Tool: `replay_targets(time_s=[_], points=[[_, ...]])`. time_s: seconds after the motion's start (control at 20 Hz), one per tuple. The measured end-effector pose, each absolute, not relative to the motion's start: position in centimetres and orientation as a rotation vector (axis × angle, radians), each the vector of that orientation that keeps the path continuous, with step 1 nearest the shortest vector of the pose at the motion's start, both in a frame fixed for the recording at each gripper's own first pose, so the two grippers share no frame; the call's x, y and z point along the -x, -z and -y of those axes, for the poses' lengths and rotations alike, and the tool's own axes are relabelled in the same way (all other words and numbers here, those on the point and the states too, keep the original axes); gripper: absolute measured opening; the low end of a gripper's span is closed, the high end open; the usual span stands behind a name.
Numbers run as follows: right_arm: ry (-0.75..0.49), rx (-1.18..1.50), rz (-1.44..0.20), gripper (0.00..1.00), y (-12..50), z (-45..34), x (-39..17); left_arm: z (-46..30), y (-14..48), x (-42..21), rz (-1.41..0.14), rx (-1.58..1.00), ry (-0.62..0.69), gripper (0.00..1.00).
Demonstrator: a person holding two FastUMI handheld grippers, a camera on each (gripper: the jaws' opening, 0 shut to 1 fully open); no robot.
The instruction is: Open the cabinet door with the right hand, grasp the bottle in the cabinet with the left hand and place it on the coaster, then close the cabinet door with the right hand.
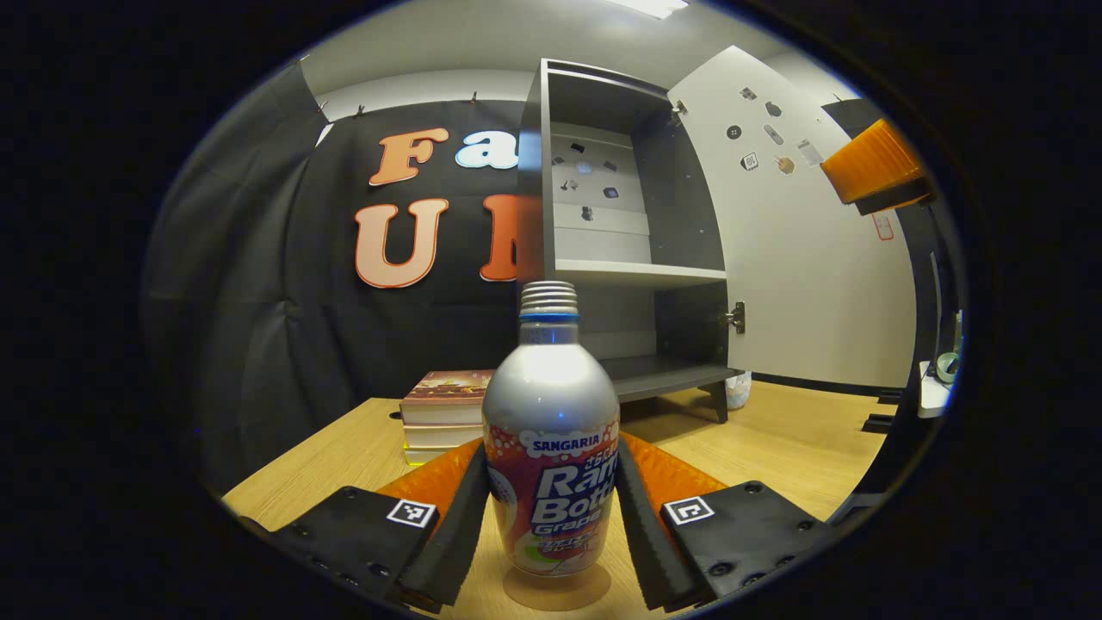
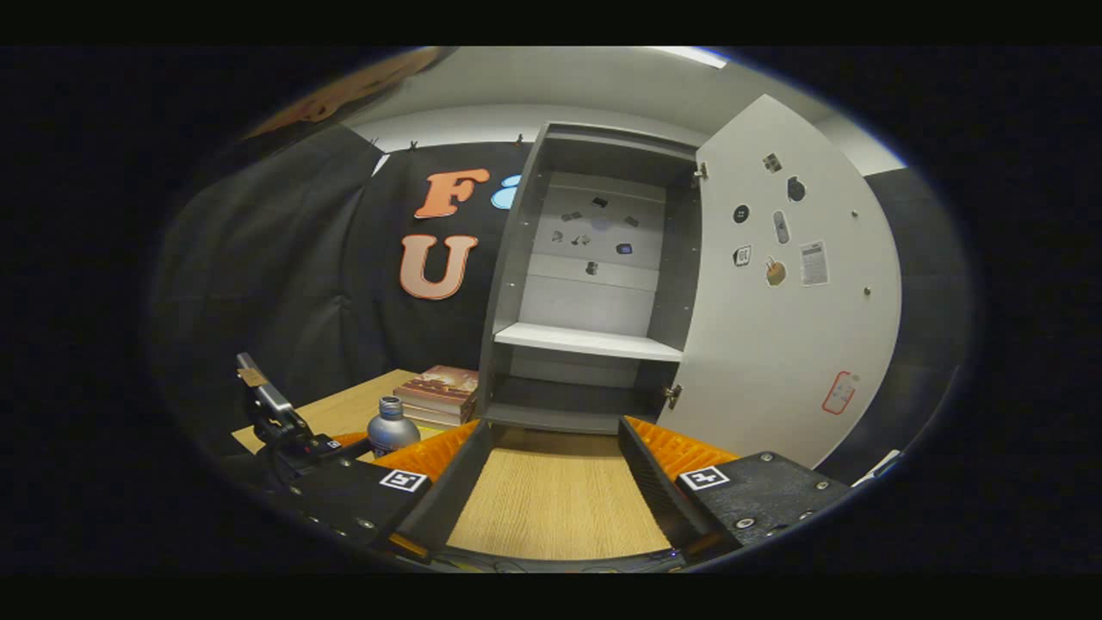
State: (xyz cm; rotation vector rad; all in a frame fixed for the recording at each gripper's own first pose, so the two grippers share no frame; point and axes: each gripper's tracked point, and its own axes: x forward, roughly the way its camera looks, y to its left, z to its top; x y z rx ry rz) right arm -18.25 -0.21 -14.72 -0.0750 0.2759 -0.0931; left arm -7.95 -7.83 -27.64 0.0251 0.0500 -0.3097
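Silver bottle [image 1: 551,430] stood upright, neck up, on the coaster [image 1: 558,587] at lower centre; our left claw [image 1: 551,525] flanked it, contact unclear. Our right claw [image 2: 555,495] gaped empty over the wooden table [image 2: 555,508], the cabinet door [image 2: 792,293] open.

A: State what surrounds the wooden table [image 2: 551,499].
B: Black cloth wall [image 1: 284,301] behind it; pale ceiling [image 1: 482,34] with a lit light panel [image 1: 650,7] above.
A: Anything on it?
B: Stacked books [image 1: 443,405], rear left.
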Motion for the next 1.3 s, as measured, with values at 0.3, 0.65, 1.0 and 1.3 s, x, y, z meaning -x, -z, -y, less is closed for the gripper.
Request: replay_targets(time_s=[0.3,0.65,1.0,1.3], points=[[0.079,0.083,-0.295,0.91,15.4,-0.3,18.2,7.5,31.1,8.5,-0.113,-0.01,0.301,0.81],[0.063,0.097,-0.321,0.91,15.8,-0.8,18.3,7.8,32.7,9.5,-0.114,-0.007,0.3,0.81],[0.027,0.085,-0.336,0.91,16.2,-2.0,18.7,8.0,33.4,10.0,-0.14,-0.04,0.307,0.86],[0.016,0.089,-0.331,0.91,15.9,-2.3,18.9,7.8,33.5,10.0,-0.162,-0.063,0.316,0.93]])
